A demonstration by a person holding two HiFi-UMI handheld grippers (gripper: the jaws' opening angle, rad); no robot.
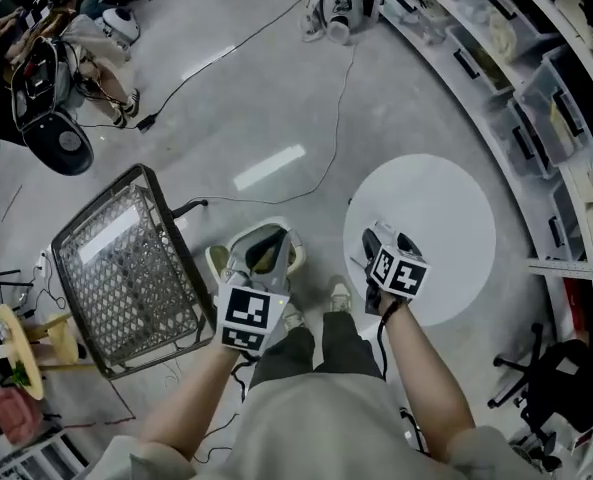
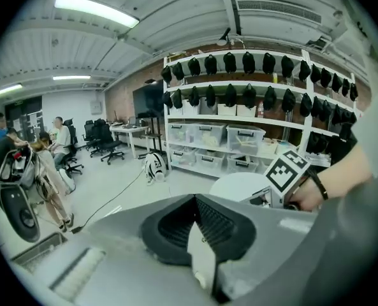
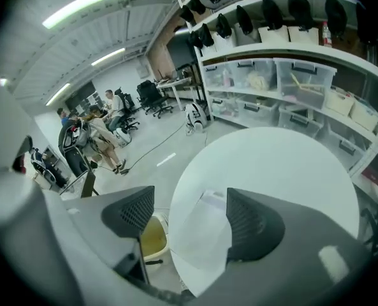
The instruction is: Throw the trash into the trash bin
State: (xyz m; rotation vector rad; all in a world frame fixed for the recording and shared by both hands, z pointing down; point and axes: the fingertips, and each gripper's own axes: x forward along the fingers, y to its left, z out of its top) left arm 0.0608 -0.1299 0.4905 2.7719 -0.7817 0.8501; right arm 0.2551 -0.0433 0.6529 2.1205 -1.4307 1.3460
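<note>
Round white table, bin on the floor just beside it. Step, as judged: reach for the trash.

Right gripper: jaws spread wide, poised above the trash, a pale sheet on the table.

Left gripper: jaws together.

Next: lower, straddle the sheet, close.

Wire basket on floor at my left; black cable crosses the floor; shelves of plastic bins on my right.

Lab/workshop space. Open shelving along the wall holds clear storage bins and rows of dark headgear, with strip lights overhead. Cables trail across a bare grey floor; desks and office chairs at the back.
</note>
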